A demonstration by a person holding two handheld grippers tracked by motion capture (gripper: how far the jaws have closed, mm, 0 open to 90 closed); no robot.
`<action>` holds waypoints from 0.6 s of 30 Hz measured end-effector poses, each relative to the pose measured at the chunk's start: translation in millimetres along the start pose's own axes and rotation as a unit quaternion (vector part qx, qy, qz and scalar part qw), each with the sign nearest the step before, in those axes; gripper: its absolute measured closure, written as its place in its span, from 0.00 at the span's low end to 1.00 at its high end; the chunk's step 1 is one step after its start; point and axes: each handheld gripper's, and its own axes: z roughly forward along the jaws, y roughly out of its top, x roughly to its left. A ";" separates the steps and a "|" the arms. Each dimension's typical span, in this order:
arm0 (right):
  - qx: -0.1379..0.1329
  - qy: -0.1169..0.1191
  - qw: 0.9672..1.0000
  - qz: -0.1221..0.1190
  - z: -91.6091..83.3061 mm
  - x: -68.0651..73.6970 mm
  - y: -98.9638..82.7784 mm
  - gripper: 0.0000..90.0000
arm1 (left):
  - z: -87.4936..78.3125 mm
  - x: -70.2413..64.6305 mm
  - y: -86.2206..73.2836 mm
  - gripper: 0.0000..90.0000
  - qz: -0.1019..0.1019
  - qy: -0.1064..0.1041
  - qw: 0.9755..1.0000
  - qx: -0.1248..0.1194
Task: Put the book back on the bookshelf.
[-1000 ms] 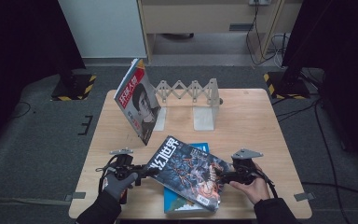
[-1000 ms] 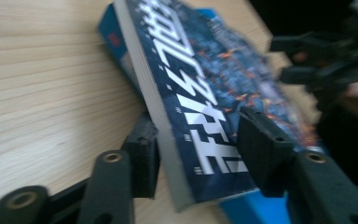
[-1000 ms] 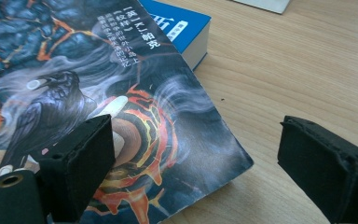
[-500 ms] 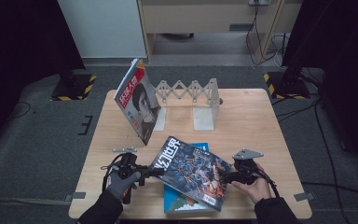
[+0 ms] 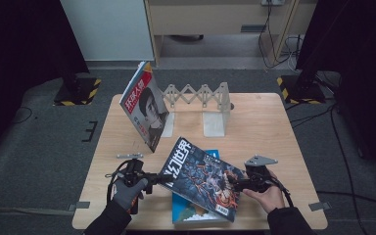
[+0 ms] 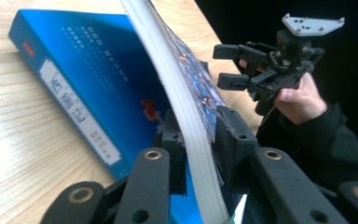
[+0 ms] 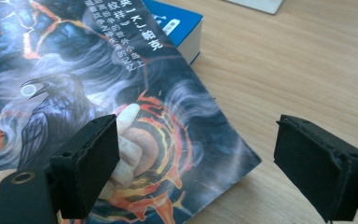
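At the near edge of the worktop (image 5: pixel 274 122) I've got the dark magazine (image 5: pixel 200 178) tilted up off the blue book (image 5: pixel 193 210) under it, its left edge in my left hand-held gripper (image 5: pixel 152 179), whose jaws have just been closing & now look clamped on the page block, one pad each side of the white edge, as the left gripper view shows (image 6: pixel 193 135). My right hand-held gripper (image 5: pixel 240 182) sits w/ jaws wide apart at the mag's right side; in the right gripper view its jaws straddle the lower corner of the cover (image 7: pixel 121 121), one over the artwork, one over bare wood, nothing pinched. To do this well, I'd say: keep the left grip firm but not crushing, since a floppy mag will sag if held by a few pages only. Bring the right jaws onto the free edge, bite the whole thickness, then lift both ends together so the spine stays straight. Likely aim is the folding rack (image 5: pixel 198 95) at the back, beside the red-topped magazine (image 5: pixel 144 110) leaning there; approach it upright, w/o dragging the blue book along
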 end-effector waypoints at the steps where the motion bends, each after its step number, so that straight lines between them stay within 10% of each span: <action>1: -0.007 -0.002 1.000 0.006 -1.1 -0.9 0.5 0.16 | -0.4 -2.2 0.8 0.83 0.002 0.002 1.000 -0.002; 18: -0.032 -0.059 0.997 0.036 -14.8 -31.3 -0.2 0.16 | -19.1 -30.7 26.8 0.91 0.013 0.000 0.999 -0.042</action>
